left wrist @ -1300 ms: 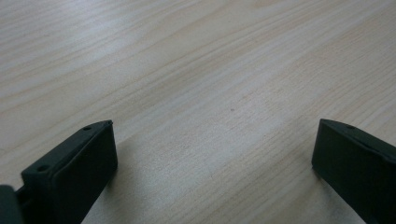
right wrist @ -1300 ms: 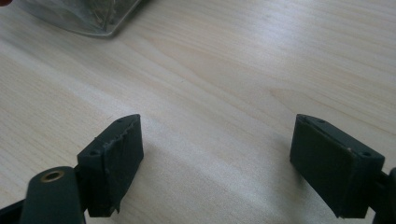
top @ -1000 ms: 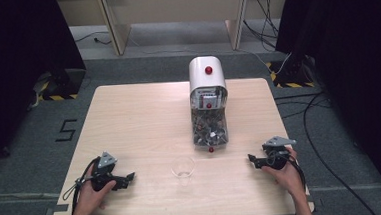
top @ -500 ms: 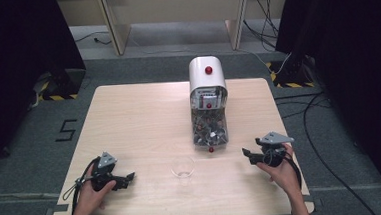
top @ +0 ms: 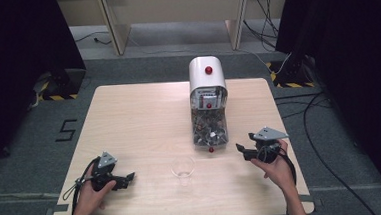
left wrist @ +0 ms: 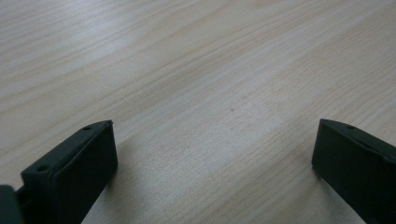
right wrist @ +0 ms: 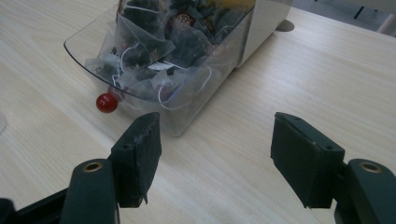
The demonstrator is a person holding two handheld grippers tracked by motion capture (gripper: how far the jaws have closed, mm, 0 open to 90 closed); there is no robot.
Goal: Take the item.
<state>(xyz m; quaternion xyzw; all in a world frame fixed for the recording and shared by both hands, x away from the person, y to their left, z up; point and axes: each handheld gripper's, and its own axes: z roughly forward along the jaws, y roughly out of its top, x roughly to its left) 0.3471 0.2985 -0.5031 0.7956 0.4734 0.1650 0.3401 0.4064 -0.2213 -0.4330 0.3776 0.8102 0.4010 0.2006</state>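
Observation:
A white dispenser (top: 207, 79) with a red knob stands at the middle back of the table. Its clear tray (top: 209, 129) holds several tea bags (right wrist: 154, 51) and has a small red ball (right wrist: 106, 102) at its front. A clear plastic cup (top: 183, 168) stands in front of the tray. My right gripper (top: 241, 149) hovers right of the tray, pointing at it; the right gripper (right wrist: 217, 149) is open, its jaws have just been closing, and nothing is between them. My left gripper (top: 128, 179) rests near the front left, and the left gripper (left wrist: 215, 154) is wide open over bare wood.
The wooden table (top: 144, 120) is bare on its left half. Black curtains flank the scene. Cables run over the grey floor at the back and to the right.
The right gripper has lifted off the table and moved a little left toward the tray, its jaws narrowing somewhat. The left gripper has stayed put.

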